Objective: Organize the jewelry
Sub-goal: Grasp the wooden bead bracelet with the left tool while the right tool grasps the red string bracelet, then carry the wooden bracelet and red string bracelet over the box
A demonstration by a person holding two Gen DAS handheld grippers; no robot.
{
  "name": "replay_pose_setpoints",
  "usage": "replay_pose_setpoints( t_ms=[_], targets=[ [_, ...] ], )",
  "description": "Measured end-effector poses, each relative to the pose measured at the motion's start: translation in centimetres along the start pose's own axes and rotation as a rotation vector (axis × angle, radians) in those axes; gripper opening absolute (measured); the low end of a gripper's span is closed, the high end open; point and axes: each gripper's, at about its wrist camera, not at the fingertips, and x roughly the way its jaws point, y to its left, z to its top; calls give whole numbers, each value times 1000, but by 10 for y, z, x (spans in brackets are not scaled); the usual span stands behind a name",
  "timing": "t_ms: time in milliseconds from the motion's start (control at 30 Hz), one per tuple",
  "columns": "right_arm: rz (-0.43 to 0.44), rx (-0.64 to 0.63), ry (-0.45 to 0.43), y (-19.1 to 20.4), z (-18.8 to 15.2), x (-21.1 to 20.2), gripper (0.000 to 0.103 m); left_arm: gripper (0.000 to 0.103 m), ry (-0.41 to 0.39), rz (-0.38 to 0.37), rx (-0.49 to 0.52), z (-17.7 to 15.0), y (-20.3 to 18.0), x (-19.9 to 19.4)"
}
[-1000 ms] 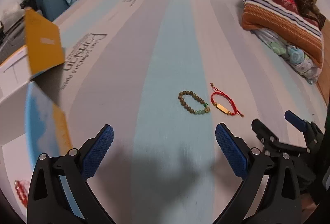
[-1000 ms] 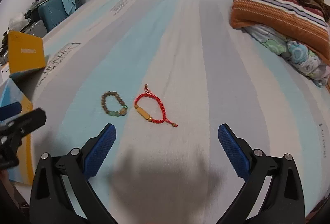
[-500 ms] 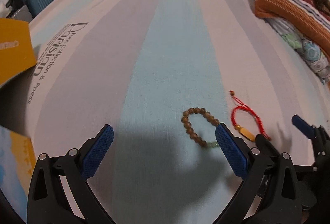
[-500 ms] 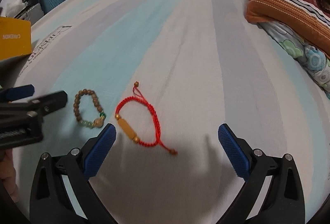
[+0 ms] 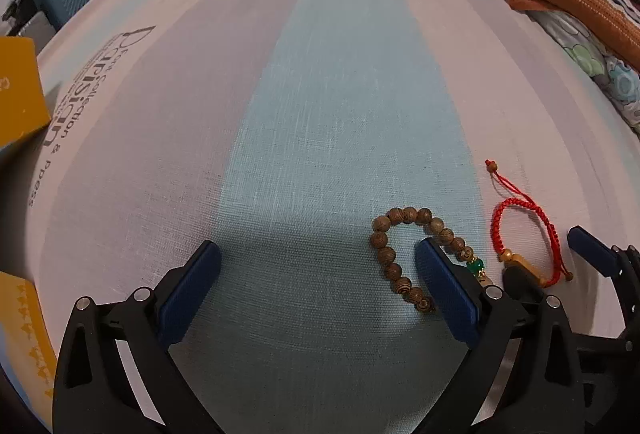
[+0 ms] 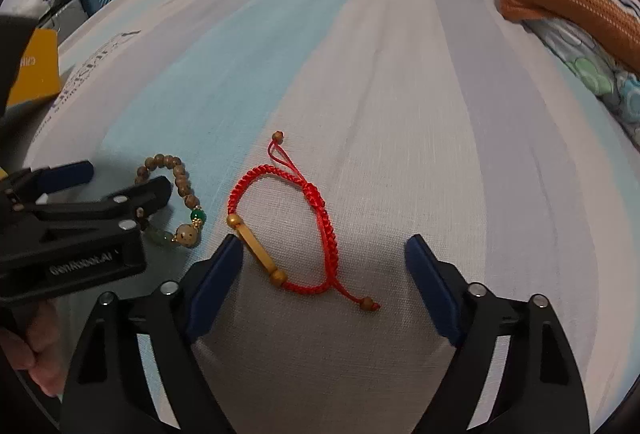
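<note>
Our right gripper (image 6: pixel 324 276), jaws just narrowing yet apart, straddles the red braided cord bracelet (image 6: pixel 298 218) beside the wooden bead bracelet (image 6: pixel 178 194).

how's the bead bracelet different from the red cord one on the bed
The bead bracelet is a string of round brown wooden beads with a green bead; the red cord bracelet is braided cord carrying one long gold bar. The bead bracelet is a closed ring with no loose ends; the cord one trails two tails tipped with small beads. The left gripper has one finger over the bead loop; the red cord lies between the open fingers of the right gripper. Both lie flat on the striped sheet.
</note>
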Motion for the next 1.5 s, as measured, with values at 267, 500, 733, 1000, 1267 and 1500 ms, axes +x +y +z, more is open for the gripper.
replay_pose_setpoints(
  t_ms=[267, 500, 733, 1000, 1267, 1500],
  targets=[
    [8, 1, -9, 0, -2, -4, 43, 79, -5, 25, -12, -1, 3, -3],
    [6, -17, -21, 4, -5, -8, 22, 49, -18, 28, -16, -5, 7, -11],
    [-4, -9, -33, 5, -6, -12, 15, 13, -12, -17, -23, -7, 6, -16],
    [-3, 13, -43, 1, -4, -17, 13, 7, -7, -54, -22, -8, 4, -26],
    [7, 44, -57, 2, -4, -34, 13, 7, -16, -80, -17, -18, -2, -46],
    [-34, 66, -83, 2, -5, -65, 13, 8, -35, -61, -1, -26, -7, -72]
  ],
)
